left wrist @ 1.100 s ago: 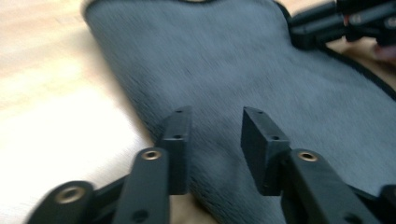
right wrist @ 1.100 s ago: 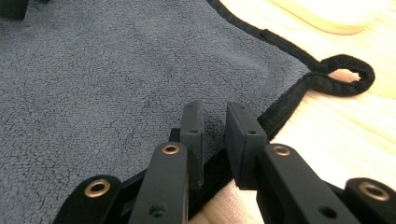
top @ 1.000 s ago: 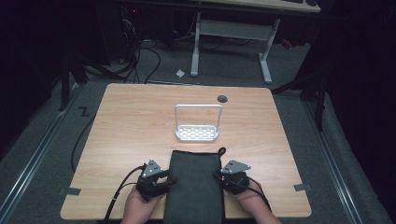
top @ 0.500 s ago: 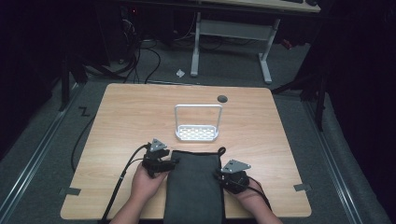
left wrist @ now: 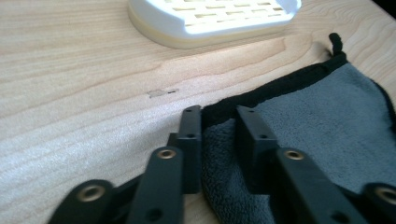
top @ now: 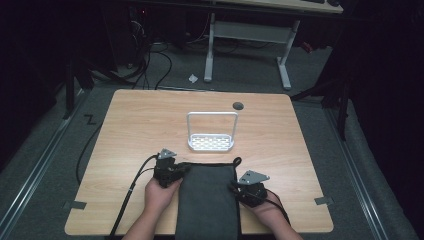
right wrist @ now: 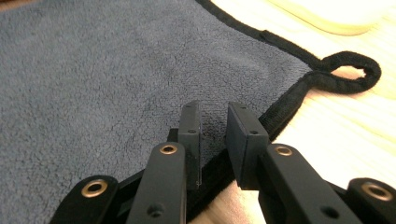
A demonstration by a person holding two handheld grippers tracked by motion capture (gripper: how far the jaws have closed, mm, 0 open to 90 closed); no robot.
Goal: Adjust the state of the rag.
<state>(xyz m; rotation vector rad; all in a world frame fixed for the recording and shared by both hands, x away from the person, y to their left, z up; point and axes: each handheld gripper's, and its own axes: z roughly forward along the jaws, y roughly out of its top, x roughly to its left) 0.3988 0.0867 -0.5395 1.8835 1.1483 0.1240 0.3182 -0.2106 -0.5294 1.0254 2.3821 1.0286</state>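
A dark grey towel (top: 207, 200) with a black hem lies flat at the table's near edge. My left gripper (top: 178, 170) is at its far left corner. In the left gripper view the left gripper (left wrist: 218, 114) has its jaws close together, with the towel's (left wrist: 327, 116) bunched corner between them. My right gripper (top: 240, 187) is at the towel's right edge. In the right gripper view the right gripper (right wrist: 212, 109) has its jaws nearly together over the towel's (right wrist: 93, 70) hem. A hanging loop (right wrist: 348, 70) sticks out at the far right corner.
A white slotted rack (top: 212, 142) with a tall wire handle stands mid-table just beyond the towel, and its base (left wrist: 210, 18) is close ahead of the left jaws. The wooden table (top: 140, 125) has a dark round grommet (top: 238, 105) near its far edge. Desk legs and cables lie beyond.
My left gripper has moved forward along the towel's left edge to its far left corner. The right gripper has stayed at the right edge.
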